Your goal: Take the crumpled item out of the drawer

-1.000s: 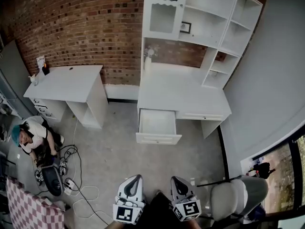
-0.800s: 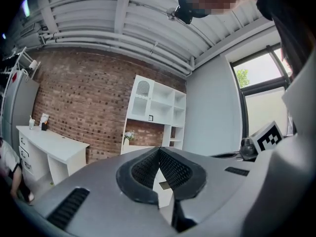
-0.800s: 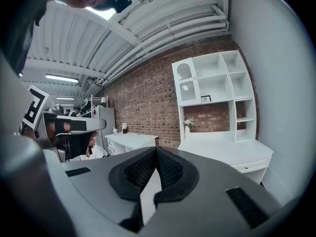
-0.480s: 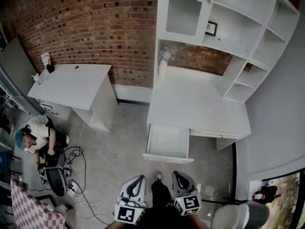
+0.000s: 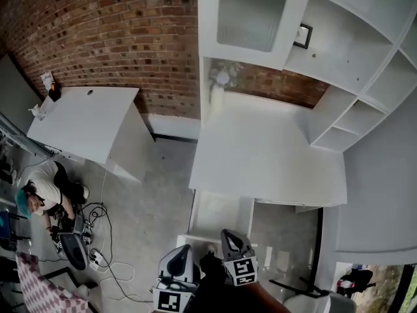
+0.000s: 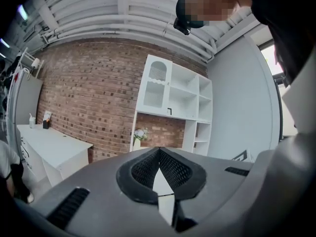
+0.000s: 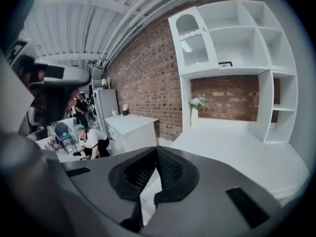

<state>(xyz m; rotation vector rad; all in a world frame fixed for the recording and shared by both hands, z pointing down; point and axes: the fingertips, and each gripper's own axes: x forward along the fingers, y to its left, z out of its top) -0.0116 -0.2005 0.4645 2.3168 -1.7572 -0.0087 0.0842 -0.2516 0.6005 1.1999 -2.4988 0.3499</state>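
Crumpled item: I can't make it out in any view. The drawer [image 5: 218, 217] stands pulled out from under the front edge of the big white desk [image 5: 267, 155], at the left part of the desk front. What shows of its inside is pale & flat-looking. Its back part is hidden under the desk top.

L tongs [image 6: 159, 150]: jaws together at the tips w/ nothing btw them. Only a thin slit shows lower down, w/ white desk visible through it. R tongs [image 7: 157, 151]: same, jaws closed & holding nothing. In head view both sit near the bottom edge, side by side, marker cubes toward me. The R one is further fwd, its tip overlapping the drawer's front panel in the picture. The L one is just beside it, over grey floor [image 5: 156, 194].

Further out, a vase w/ flowers [image 5: 218, 83] stands at the desk's back-left corner, by the brick wall [image 5: 117, 25]. Above the desk is a white hutch: frosted-door cabinet [image 5: 251, 15] at left, open shelves [image 5: 365, 77] to the right, and a small framed pic [image 5: 301, 36] on one shelf. Left of this a second white desk [image 5: 85, 119] stands vs the same wall, w/ small items at its far corner. Left again, a person [image 5: 42, 194] crouches on the floor among cables [image 5: 98, 240]. A checked cloth [image 5: 39, 285] shows in the bottom-left corner.
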